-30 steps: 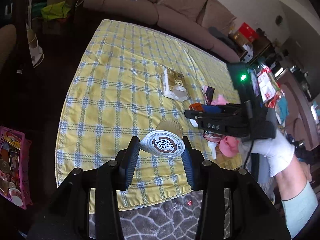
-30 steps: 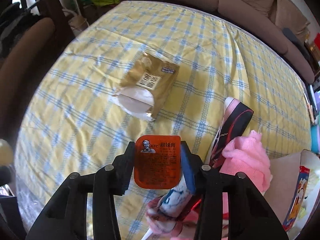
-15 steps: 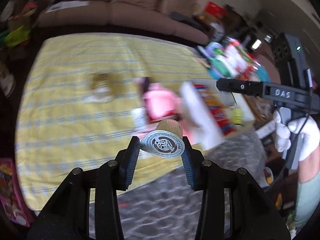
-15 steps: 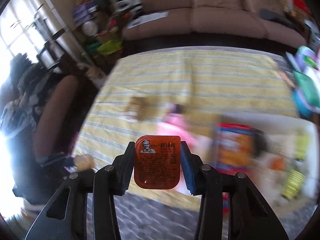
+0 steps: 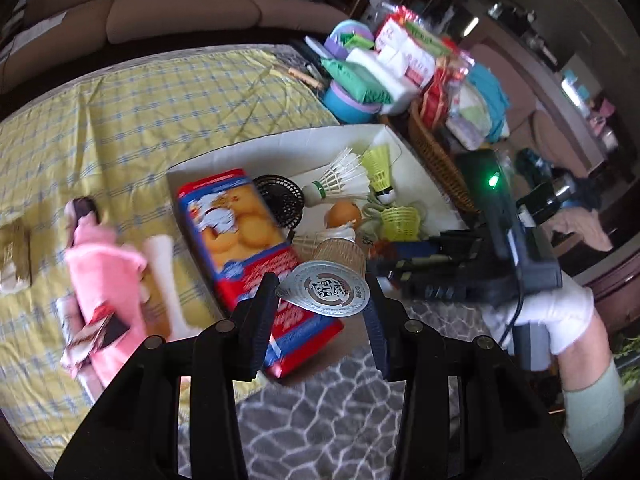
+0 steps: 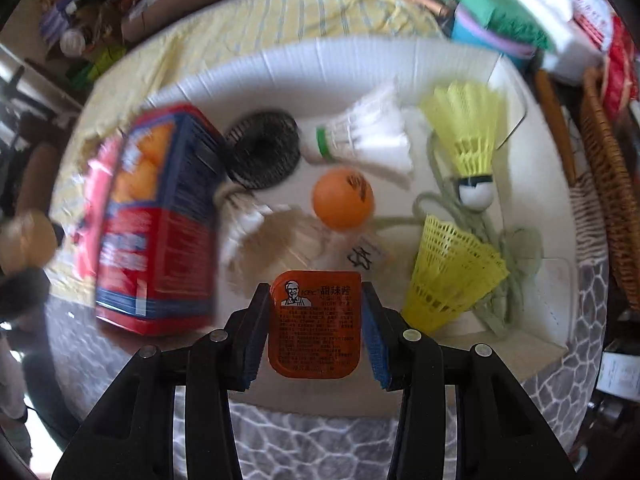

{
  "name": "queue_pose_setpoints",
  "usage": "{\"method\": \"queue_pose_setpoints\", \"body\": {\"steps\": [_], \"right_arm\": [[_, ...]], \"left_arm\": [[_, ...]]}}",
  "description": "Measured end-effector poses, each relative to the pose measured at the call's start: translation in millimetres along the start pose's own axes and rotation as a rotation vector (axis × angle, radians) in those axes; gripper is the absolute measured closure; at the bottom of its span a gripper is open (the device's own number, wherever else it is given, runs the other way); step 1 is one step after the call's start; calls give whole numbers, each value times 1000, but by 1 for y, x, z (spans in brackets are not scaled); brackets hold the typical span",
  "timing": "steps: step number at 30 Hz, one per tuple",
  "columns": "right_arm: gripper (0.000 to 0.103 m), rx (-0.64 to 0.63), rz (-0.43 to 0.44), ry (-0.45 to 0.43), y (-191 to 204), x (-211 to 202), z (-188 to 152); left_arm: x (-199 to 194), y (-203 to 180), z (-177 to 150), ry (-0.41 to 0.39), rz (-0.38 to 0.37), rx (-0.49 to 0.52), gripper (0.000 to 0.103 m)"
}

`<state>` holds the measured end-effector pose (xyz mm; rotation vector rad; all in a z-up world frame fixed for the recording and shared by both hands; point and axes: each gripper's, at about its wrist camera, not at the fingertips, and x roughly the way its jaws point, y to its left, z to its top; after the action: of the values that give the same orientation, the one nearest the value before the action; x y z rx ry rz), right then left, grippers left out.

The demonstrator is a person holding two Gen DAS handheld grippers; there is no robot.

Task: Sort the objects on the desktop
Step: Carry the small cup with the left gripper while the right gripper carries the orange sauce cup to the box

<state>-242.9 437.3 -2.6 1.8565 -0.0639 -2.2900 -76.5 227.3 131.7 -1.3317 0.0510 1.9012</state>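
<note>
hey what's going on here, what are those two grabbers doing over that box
A person is sorting table clutter with a handheld gripper in each hand. The left gripper is shut on a small foil-lidded cup, and the right gripper is shut on an orange KFC sauce packet. Both hang over a white box that already holds shuttlecocks, an orange ball, a black round fan and a red cookie box. Neither item has been released yet.

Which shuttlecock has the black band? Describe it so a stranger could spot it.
Look in the white cardboard box beside the yellow checked cloth. Near its right wall lies a yellow plastic shuttlecock, skirt pointing away. Only it has a white cork tip with a black band.
</note>
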Motion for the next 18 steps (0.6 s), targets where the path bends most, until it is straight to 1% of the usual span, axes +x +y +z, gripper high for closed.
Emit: {"method": "queue_pose_setpoints", "body": {"steps": [4,6,8,10,11,14,16,18], "right_arm": [[58,11,2,29,-9,14,0],[57,51,45,26,-16,10,-2],[57,90,115,-29,-26,-8,-7],[57,117,190,-106,-36,-36,-14],[57,128,211,-147,-41,-49,-18],[52,159,228,-244,-56,-85,-31],[51,183,241,-301,-68,-105,-41],[51,204,245,-337,-79,-118,-48]], "left_arm": [[23,-10,9,32,31,18,64],[33,-13,11,51,38,28,64],[39,-17,12,64,46,40,64],[47,-24,12,78,52,58,64],[51,-28,14,86,55,70,64],[66,-44,19,115,58,110,64],[80,-59,23,148,56,138,64],[95,-71,26,184,40,154,64]]}}
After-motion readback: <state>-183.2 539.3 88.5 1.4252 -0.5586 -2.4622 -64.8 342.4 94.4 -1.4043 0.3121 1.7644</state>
